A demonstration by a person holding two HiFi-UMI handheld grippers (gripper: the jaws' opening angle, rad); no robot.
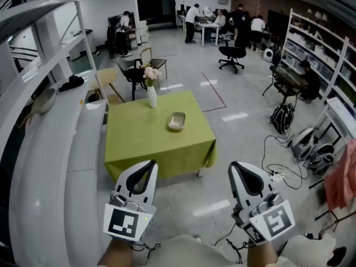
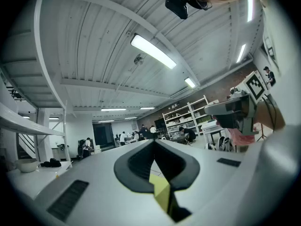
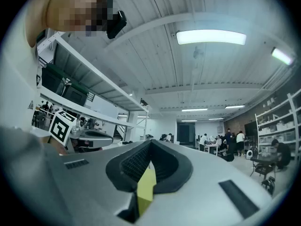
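In the head view my left gripper (image 1: 150, 164) and right gripper (image 1: 234, 166) are held low and close to my body, side by side, both above the bare floor. Each is shut with nothing between its jaws. Ahead of them stands a table with a green cloth (image 1: 139, 146). On it are a white vase of flowers (image 1: 151, 92) and a small shallow dish (image 1: 177, 121). The left gripper view shows my left gripper (image 2: 153, 144) with jaws pressed together, a sliver of green cloth behind. My right gripper (image 3: 150, 143) looks the same in its own view.
A long white shelf rack (image 1: 50, 149) runs along the left. Chairs (image 1: 108, 79) stand behind the table. A black office chair (image 1: 231, 54), bags (image 1: 282, 117) and floor cables (image 1: 278, 171) lie to the right, by storage shelving (image 1: 334, 65). People (image 1: 222, 21) gather at the far back.
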